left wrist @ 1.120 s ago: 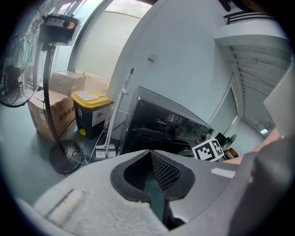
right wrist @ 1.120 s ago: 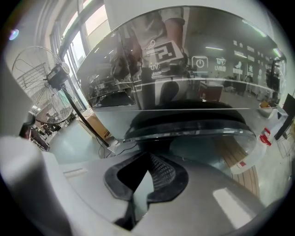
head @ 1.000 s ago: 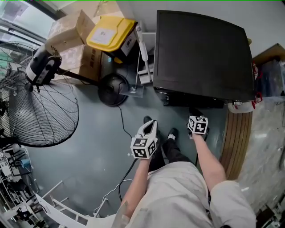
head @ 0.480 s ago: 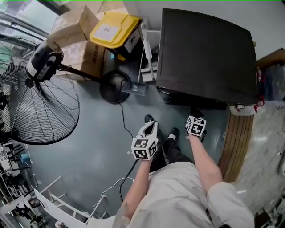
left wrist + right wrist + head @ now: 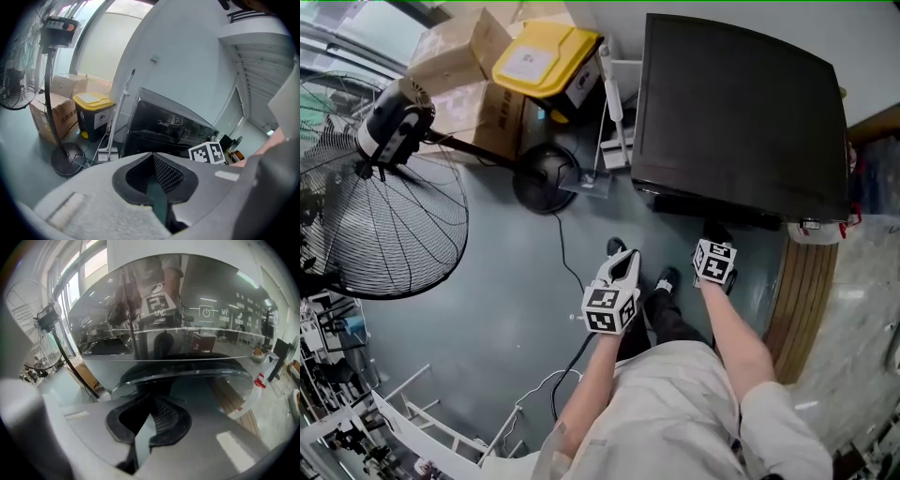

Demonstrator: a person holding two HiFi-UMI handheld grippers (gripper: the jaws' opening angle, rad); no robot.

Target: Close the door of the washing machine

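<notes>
washing machine door (image 5: 201,380) faces right tongs (image 5: 151,401); it and left tongs (image 5: 152,159) stay shut, empty.

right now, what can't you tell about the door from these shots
- Head view: the washing machine top hides its front, so the door is unseen.
- Right gripper view: the door is glass full of reflections; whether it is latched, or the right gripper touches it, is unclear.
- Left gripper view: the left gripper body covers the machine's lower front.
</notes>
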